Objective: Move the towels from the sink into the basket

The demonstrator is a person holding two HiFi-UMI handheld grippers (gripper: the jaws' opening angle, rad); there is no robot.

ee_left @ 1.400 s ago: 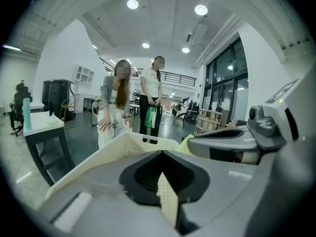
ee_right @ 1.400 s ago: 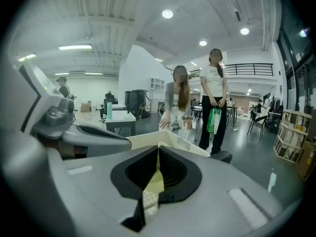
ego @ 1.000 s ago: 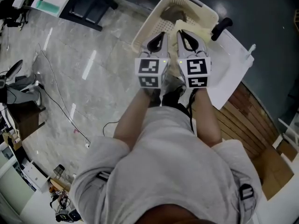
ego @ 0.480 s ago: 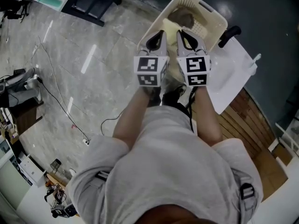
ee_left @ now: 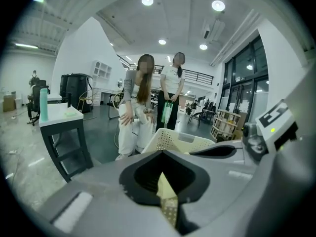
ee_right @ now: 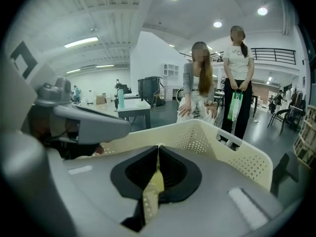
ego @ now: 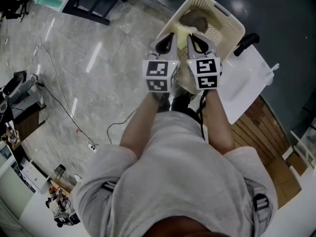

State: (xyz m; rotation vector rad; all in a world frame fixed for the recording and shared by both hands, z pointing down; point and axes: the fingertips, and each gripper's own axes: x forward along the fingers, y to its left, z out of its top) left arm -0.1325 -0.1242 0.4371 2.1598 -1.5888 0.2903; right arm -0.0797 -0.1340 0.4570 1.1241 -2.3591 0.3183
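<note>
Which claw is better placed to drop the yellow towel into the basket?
Right, marginally. The right claw, shut on the yellow towel, sits over the basket's inside; the left claw, also shut on it, hangs nearer the left rim.

Bright, even indoor light. Round ceiling lamps (ee_left: 147, 0) at 12 o'clock; glare streaks on glossy floor (ego: 94, 58) at 10. Gripper views fisheye, dark corners.
</note>
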